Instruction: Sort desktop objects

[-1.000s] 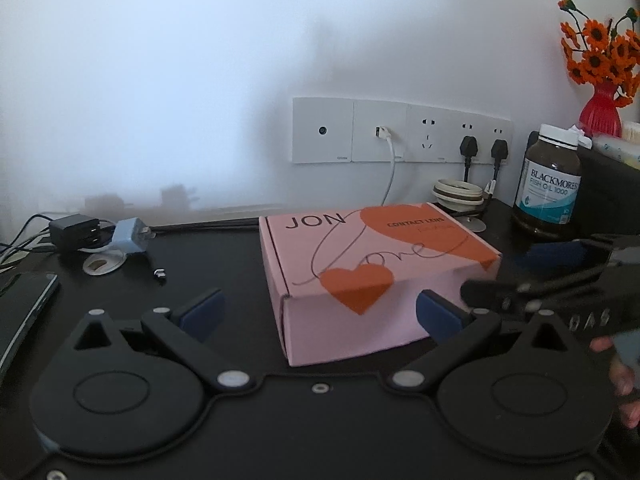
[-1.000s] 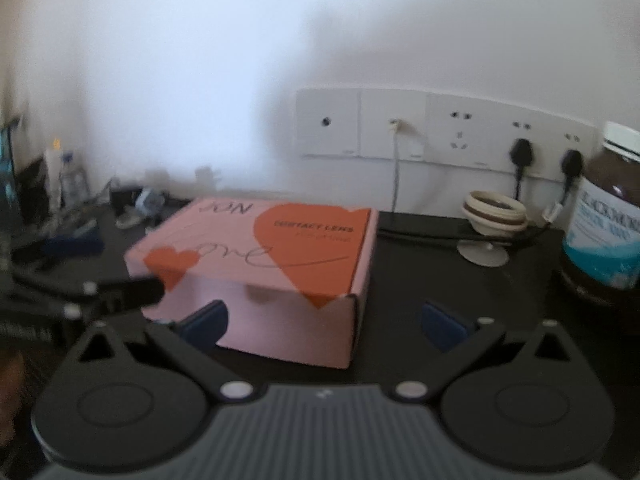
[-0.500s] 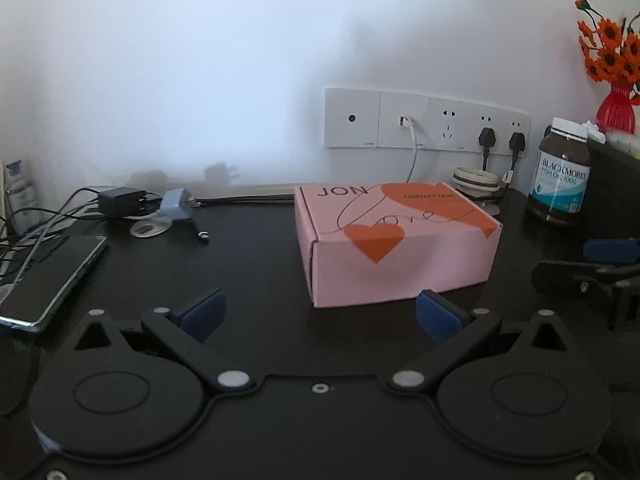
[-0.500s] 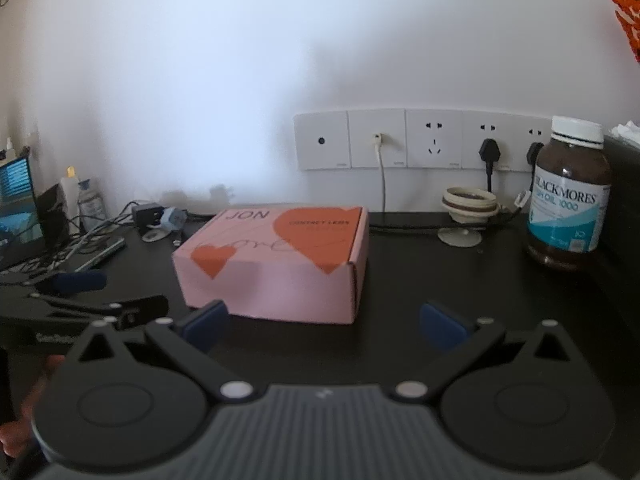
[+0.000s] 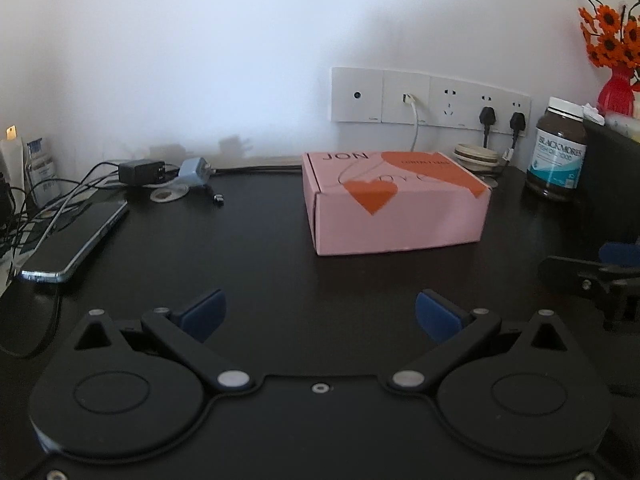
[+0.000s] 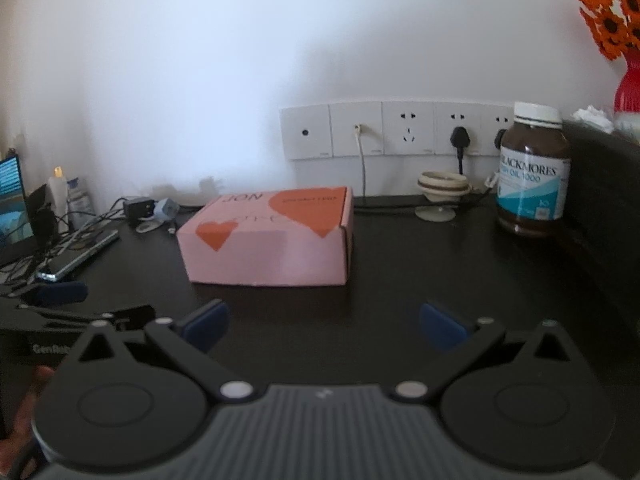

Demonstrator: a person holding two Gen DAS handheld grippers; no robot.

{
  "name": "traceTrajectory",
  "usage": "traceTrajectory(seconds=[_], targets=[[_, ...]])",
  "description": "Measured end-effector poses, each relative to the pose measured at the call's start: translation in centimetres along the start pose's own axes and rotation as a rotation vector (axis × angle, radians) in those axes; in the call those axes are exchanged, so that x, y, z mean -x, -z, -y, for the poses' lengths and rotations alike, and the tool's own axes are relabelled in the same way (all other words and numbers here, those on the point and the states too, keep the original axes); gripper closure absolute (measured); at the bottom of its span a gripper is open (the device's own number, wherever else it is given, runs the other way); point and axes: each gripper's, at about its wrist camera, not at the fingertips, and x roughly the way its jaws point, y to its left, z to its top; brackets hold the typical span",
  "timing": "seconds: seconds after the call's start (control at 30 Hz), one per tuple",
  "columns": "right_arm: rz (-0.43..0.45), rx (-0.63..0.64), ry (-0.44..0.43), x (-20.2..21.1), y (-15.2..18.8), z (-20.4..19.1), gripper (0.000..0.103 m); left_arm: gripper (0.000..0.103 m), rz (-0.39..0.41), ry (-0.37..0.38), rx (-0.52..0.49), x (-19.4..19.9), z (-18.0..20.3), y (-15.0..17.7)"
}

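Nearest the cameras, the left gripper [image 5: 320, 316] and the right gripper [image 6: 324, 322] both hover low over the dark bench [image 5: 256, 264] with their jaws spread wide and nothing between the blue pads; each gripper also shows at the edge of the other's view. Just beyond them, near the middle of the bench, sits the pink box [image 5: 394, 200], closed, printed with orange hearts, standing flat on its base and apart from everything else. It looks like thin folded cardboard, so probably light and fairly stiff along its edges but liable to dent if squeezed hard on the broad faces; its matte sides should offer decent friction. A sensible hold would be across the shorter width, pads pressing the two opposite side walls low down near the corners, or one gripper on each end. To the left lie a phone [image 5: 76, 240] and a tangle of chargers and cables [image 5: 148, 176]. Further back on the right stands a brown supplement bottle [image 6: 532, 176], likely heavier and smooth. Behind all, the wall sockets [image 5: 430, 98] and orange flowers [image 5: 612, 36].
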Motion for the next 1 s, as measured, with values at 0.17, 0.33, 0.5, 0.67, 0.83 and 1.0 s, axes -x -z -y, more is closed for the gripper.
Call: traceTrajectory(seconds=[0.17,0.33,0.5,0.67,0.83,1.0], targets=[[0.013,-0.017,0.012,1.2,1.1,-0.2,0.001,0.0,-0.001,-0.018,0.005,1.5,0.3,1.1],[0.039,-0.016,0.026,2.4,2.4,-0.5,0.001,0.0,0.007,-0.028,0.016,2.9,0.2,1.8],[0.083,-0.005,0.044,4.0,3.2,-1.0,0.001,0.0,-0.003,-0.039,0.003,4.0,0.4,2.6],[0.085,0.019,0.053,5.1,4.3,-1.9,0.001,0.0,-0.009,-0.045,0.012,4.9,0.5,3.8],[0.103,0.03,0.062,6.1,5.4,-2.5,0.001,0.0,-0.012,-0.058,0.002,5.6,0.9,4.7],[0.122,0.046,0.084,6.9,6.1,-2.8,0.001,0.0,-0.006,-0.07,0.007,6.4,0.9,5.3]])
